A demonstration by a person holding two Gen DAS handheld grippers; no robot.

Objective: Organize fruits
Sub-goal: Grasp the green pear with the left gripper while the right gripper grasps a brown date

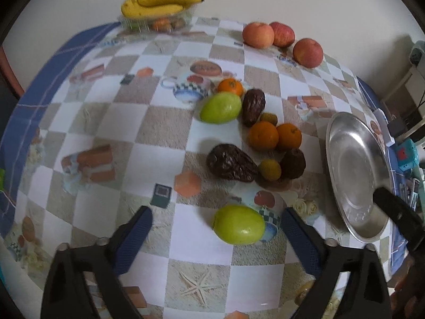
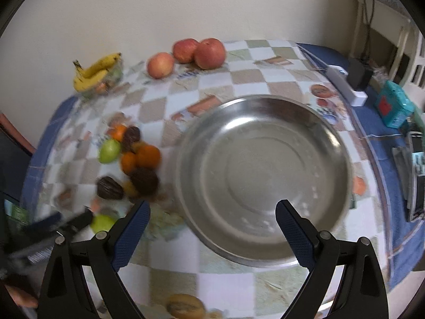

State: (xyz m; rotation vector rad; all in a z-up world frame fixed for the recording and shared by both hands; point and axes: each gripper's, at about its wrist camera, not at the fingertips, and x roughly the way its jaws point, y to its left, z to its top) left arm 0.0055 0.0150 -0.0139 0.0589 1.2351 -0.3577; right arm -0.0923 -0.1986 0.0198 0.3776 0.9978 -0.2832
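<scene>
My left gripper (image 1: 216, 219) is open, its blue pads on either side of a green fruit (image 1: 239, 227) lying on the tablecloth, not touching it. Beyond lie dark avocados (image 1: 231, 166), oranges (image 1: 275, 135), small yellow-brown fruits (image 1: 270, 169) and a second green fruit (image 1: 221, 107). Three apples (image 1: 281, 40) sit at the back. My right gripper (image 2: 212, 212) is open and empty over the near rim of a steel plate (image 2: 263, 175). The plate also shows in the left wrist view (image 1: 356, 170), with the right gripper's dark finger over its edge.
Bananas (image 1: 159, 4) lie on a clear tray of fruit at the back left. Boxes, a charger and cables (image 2: 372, 85) crowd the right table edge. A brownish fruit (image 2: 186, 307) sits near the front edge. The wall stands close behind the table.
</scene>
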